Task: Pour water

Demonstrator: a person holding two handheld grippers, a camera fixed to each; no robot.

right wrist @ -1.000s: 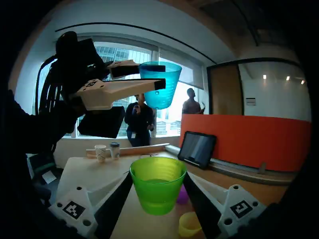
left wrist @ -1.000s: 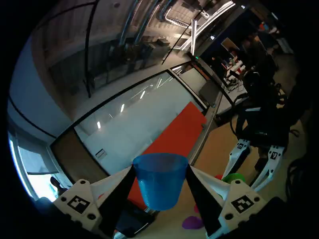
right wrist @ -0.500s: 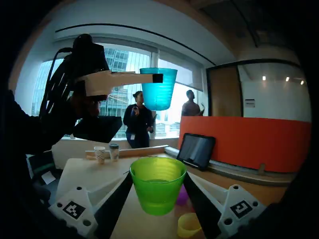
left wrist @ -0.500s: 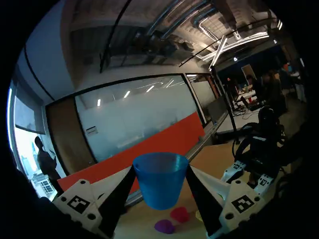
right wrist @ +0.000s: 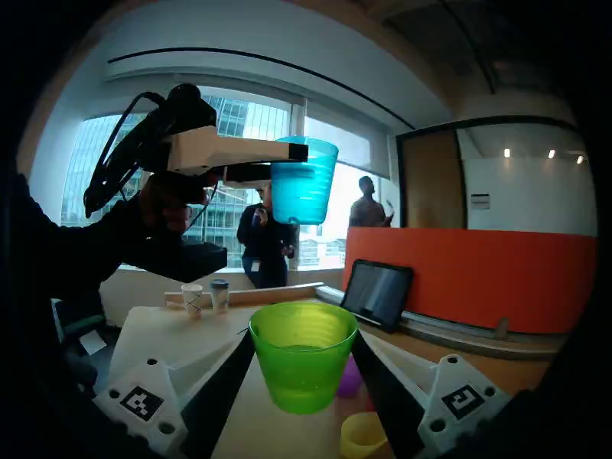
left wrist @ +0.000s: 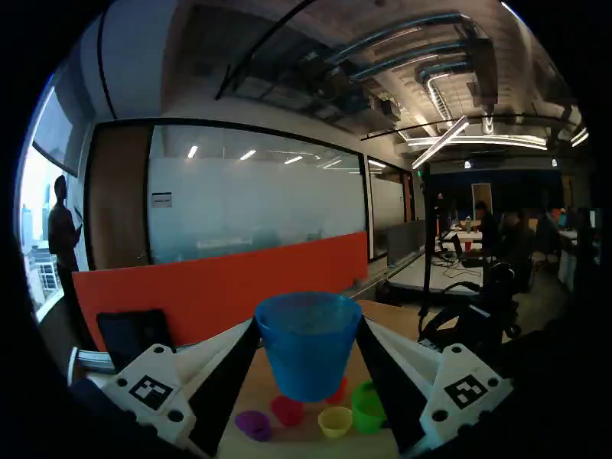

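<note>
In the left gripper view, my left gripper (left wrist: pixel 306 330) is shut on a blue plastic cup (left wrist: pixel 307 352), held roughly upright above the wooden table (left wrist: pixel 306 444). In the right gripper view, that left gripper (right wrist: pixel 294 163) and its blue cup (right wrist: pixel 303 191) hang high above the table, up and slightly left of my green cup, leaning a little. My right gripper (right wrist: pixel 304 342) is shut on a translucent green cup (right wrist: pixel 304 358) with a little water in its bottom. A green cup (left wrist: pixel 369 405) shows low beside the left gripper's right finger.
Small purple (left wrist: pixel 254 423), pink (left wrist: pixel 287 409) and yellow (left wrist: pixel 335 421) cups sit on the table below. A tablet (right wrist: pixel 376 287) leans by the orange partition (right wrist: pixel 474 275). Two paper cups (right wrist: pixel 193 294) stand at the far edge. People stand by the window (right wrist: pixel 264 229).
The left gripper has rolled back from tilted to about level, bringing the blue cup upright and slightly lower. The right gripper and green cup have stayed still.
</note>
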